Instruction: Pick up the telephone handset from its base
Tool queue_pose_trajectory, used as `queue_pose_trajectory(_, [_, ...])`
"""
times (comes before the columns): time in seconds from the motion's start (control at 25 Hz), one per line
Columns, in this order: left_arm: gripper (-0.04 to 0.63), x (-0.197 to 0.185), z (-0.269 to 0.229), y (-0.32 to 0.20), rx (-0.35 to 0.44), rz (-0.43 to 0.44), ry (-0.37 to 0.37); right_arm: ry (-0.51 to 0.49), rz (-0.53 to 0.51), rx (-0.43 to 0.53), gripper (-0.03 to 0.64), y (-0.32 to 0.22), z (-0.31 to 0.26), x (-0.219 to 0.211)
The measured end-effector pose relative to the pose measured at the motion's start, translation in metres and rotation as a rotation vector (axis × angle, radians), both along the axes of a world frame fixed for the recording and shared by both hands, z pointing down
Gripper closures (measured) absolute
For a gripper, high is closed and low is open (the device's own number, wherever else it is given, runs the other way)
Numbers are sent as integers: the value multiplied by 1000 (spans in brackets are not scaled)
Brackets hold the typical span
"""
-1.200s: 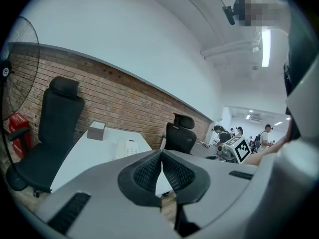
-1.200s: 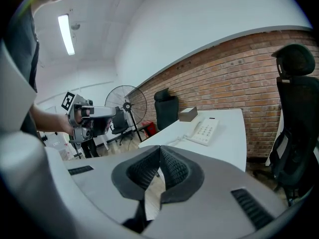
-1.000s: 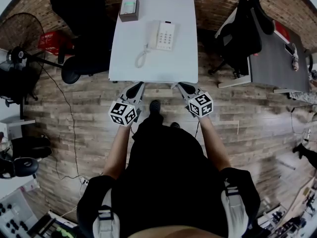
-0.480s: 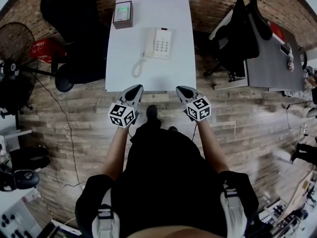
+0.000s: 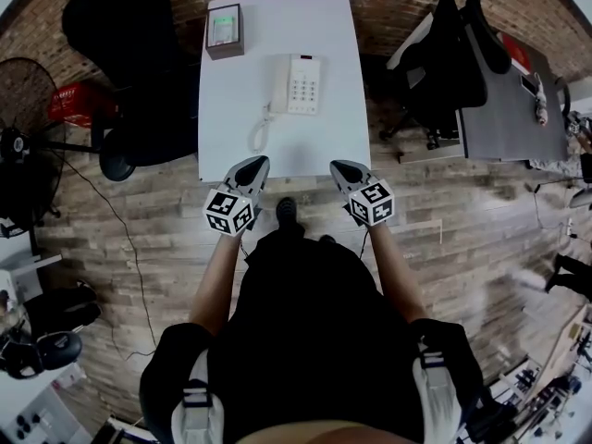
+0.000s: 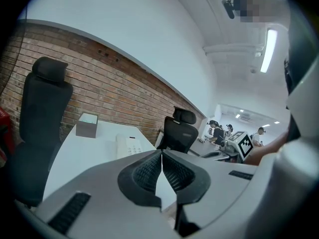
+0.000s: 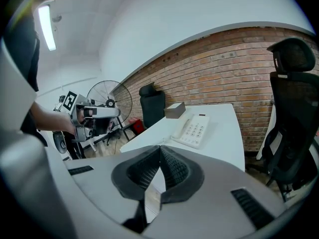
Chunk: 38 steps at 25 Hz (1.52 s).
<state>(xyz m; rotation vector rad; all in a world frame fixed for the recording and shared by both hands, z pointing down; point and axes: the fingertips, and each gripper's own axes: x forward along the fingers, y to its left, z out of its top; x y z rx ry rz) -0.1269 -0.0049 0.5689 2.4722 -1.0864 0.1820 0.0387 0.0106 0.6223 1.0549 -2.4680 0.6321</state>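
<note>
Since a second ago both grippers have advanced: their tips now overlap the desk's [image 5: 277, 151] near edge. The left gripper [image 6: 162, 154] and right gripper [image 7: 160, 148] both have their jaws pressed together on nothing, which I judge is just how they're carried on approach. The handset [image 5: 279, 84] lies cradled on the telephone base [image 5: 307, 84], well ahead, with its coiled cord [image 5: 259, 128] trailing towards me.

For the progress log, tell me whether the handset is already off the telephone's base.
No, the head view shows the handset lying along the left side of the telephone base.
</note>
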Motion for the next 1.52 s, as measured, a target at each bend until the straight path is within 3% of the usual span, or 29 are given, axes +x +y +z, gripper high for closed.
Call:
queue_pose_trajectory(0.64, [572, -18, 5, -37, 6, 100, 0, 22, 66, 7, 620, -22, 2, -32])
queue_pose_trajectory(0.84, [572, -15, 2, -41, 17, 121, 3, -16, 64, 27, 620, -23, -7, -37])
queue_pose_trajectory(1.52, [572, -26, 10, -71, 0, -14, 13, 14, 3, 25, 620, -70, 5, -26])
